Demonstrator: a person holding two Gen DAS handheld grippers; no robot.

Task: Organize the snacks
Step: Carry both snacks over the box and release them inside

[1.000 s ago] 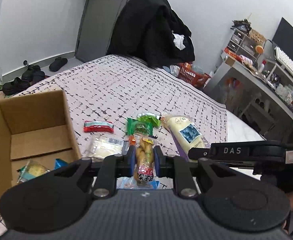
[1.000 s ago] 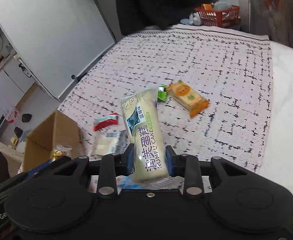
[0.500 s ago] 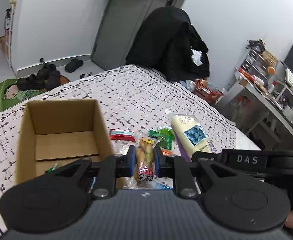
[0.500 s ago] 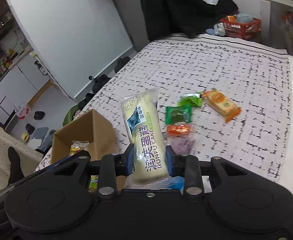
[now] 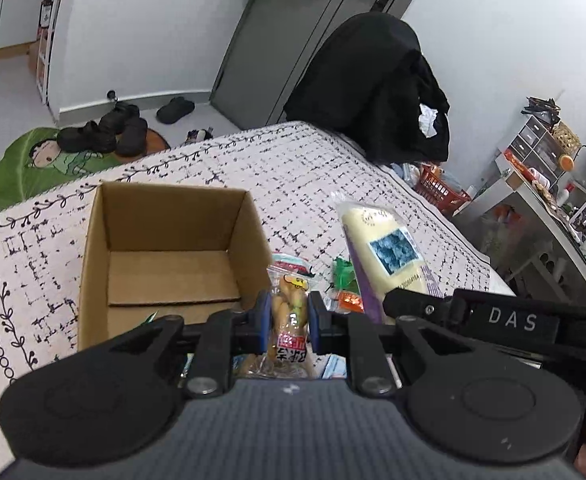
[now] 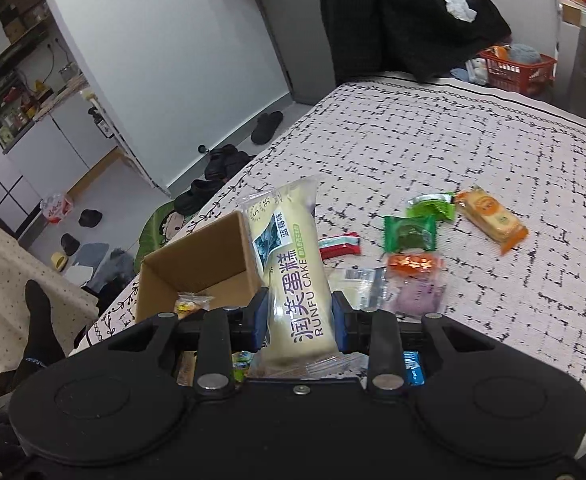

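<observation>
Open-topped cardboard box (image 5: 165, 248), bare back floor; loose snack packets (image 6: 413, 236) just beside.

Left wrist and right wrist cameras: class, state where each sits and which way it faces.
Left wrist: on the left gripper, facing along its fingers, shut on a chicken-feet packet, toward the cardboard box.
Right wrist: on the right gripper, holding the Runfu cake, facing loose snacks; a socked foot shows.
Shared: the box, the cake.

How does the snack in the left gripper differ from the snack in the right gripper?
The Runfu cake pack in the right gripper is long, pale yellow and opaque. The clear snack pouch in the left gripper is smaller and shows brownish pieces inside. Both are clamped upright, near the cardboard box.
</observation>
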